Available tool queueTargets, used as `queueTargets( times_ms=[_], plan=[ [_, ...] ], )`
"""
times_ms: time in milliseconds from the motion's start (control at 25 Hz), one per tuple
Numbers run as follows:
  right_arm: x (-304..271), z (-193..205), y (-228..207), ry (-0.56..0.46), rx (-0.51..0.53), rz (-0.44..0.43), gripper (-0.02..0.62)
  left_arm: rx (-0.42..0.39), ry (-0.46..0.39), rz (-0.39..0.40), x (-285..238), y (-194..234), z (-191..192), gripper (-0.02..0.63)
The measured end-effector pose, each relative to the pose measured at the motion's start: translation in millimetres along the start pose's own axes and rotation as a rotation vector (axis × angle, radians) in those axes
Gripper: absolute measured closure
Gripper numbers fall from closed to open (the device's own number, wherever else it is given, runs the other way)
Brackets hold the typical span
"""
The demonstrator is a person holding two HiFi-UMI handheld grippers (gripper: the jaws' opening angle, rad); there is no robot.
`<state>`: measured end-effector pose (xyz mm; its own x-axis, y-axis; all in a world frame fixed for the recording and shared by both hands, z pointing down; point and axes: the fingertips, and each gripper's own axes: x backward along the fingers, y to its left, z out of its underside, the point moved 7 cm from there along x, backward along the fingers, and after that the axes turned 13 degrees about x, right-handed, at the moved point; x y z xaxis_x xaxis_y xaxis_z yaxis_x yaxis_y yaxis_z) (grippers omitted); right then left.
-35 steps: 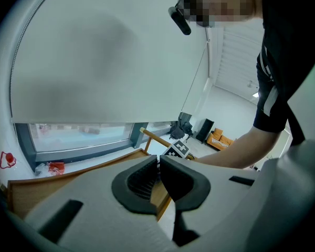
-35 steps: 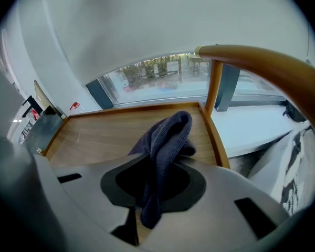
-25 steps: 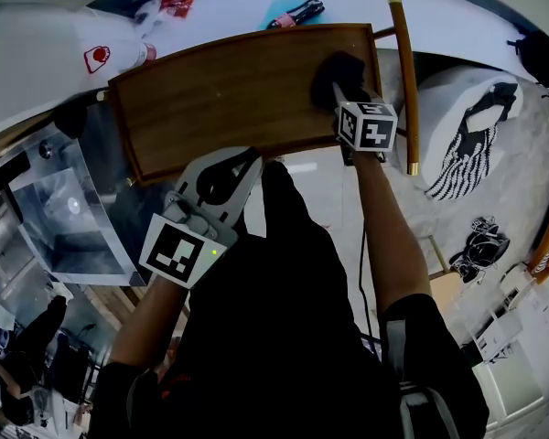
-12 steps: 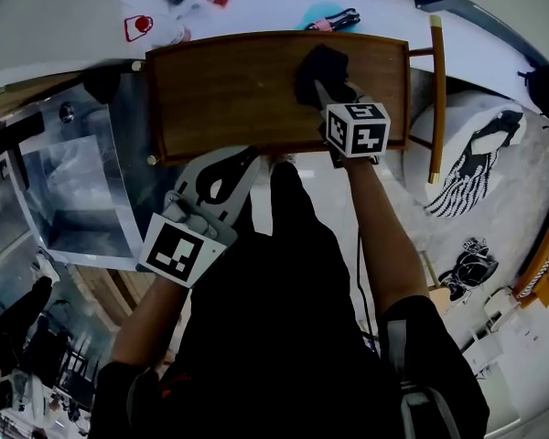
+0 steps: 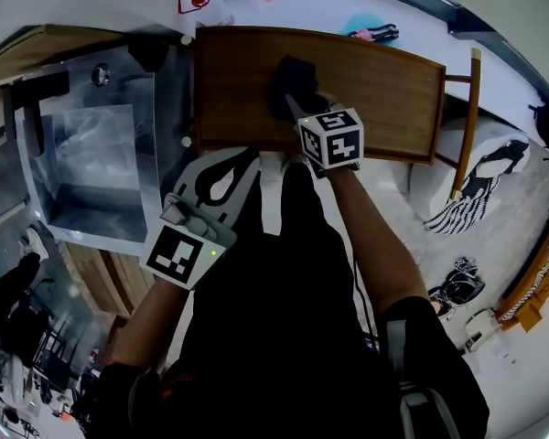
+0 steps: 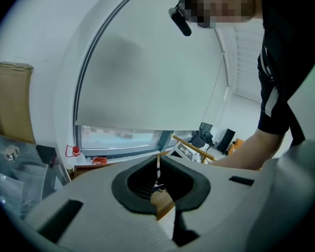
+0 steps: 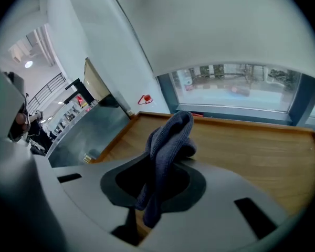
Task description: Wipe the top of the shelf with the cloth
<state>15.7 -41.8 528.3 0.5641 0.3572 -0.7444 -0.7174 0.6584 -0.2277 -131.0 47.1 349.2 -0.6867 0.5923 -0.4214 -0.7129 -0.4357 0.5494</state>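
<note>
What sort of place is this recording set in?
Likely an indoor workspace or lab: a brown wooden shelf top, where the right gripper holds a dark grey cloth, stands beside a shiny steel counter with a basin, in front of a window with a white roller blind.

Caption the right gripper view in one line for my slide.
Right gripper shut on a bunched dark grey cloth over the wooden shelf top.

Left tongs (image 5: 249,161) together, right tongs (image 5: 298,104) clamped.
</note>
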Motion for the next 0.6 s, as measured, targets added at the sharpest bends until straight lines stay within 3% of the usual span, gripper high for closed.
queueTargets(
  times_ms=[280, 600],
  plan=[
    [-42.8, -14.2, 67.7, 0.031, 0.069, -0.108, 0.537, 0.033, -0.024, -0.049, 37.3, 33.3, 4.1, 0.574],
    [-70.8, -16.8, 112.0, 0.059, 0.108, -0.167, 0.537, 0.06, -0.041, -0.081, 66.3, 56.0, 13.6, 0.574]
  ],
)
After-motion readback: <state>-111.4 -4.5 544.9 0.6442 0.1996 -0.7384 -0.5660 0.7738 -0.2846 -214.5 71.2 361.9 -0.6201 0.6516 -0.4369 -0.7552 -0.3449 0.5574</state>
